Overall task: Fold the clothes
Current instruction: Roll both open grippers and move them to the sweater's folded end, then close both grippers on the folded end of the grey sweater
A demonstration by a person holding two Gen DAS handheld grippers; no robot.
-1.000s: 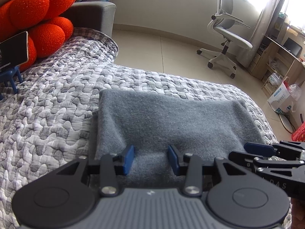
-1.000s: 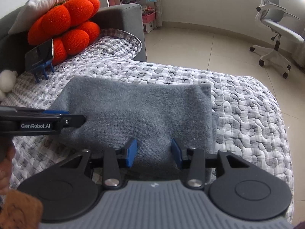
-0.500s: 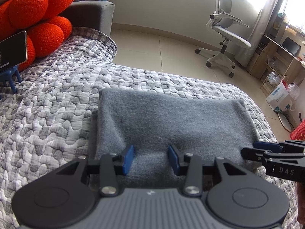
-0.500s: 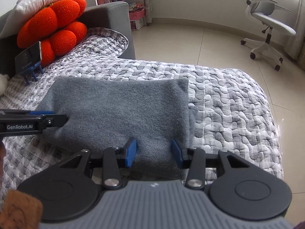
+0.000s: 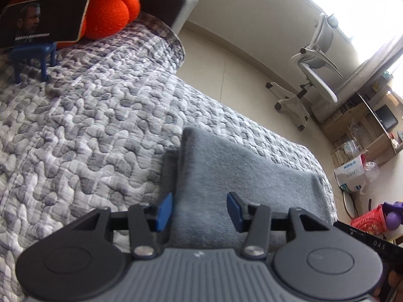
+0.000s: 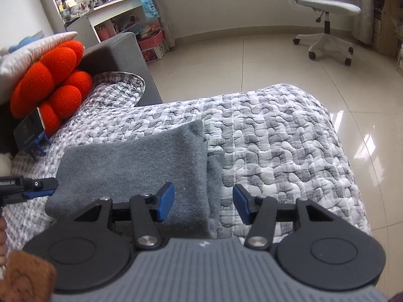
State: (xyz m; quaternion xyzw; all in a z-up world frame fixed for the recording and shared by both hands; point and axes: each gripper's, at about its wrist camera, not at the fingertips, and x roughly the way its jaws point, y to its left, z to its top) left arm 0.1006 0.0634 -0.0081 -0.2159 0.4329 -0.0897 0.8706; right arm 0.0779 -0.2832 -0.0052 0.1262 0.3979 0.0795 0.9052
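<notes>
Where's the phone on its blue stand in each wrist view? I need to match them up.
Left wrist: phone at top left, before the orange cushion.
Right wrist: phone at the left edge, mid-height, below the same cushion.
Shared landmark: white office chair.

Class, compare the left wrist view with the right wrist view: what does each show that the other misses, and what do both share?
Only the left wrist view shows the wooden desk by the bright window and the red basket on the floor.

Only the right wrist view shows the white shelving unit, the pink crate and the white pillow.

Both show the folded grey garment on the grey patterned quilt, the orange plush cushion, the phone on its blue stand and the white office chair.
</notes>
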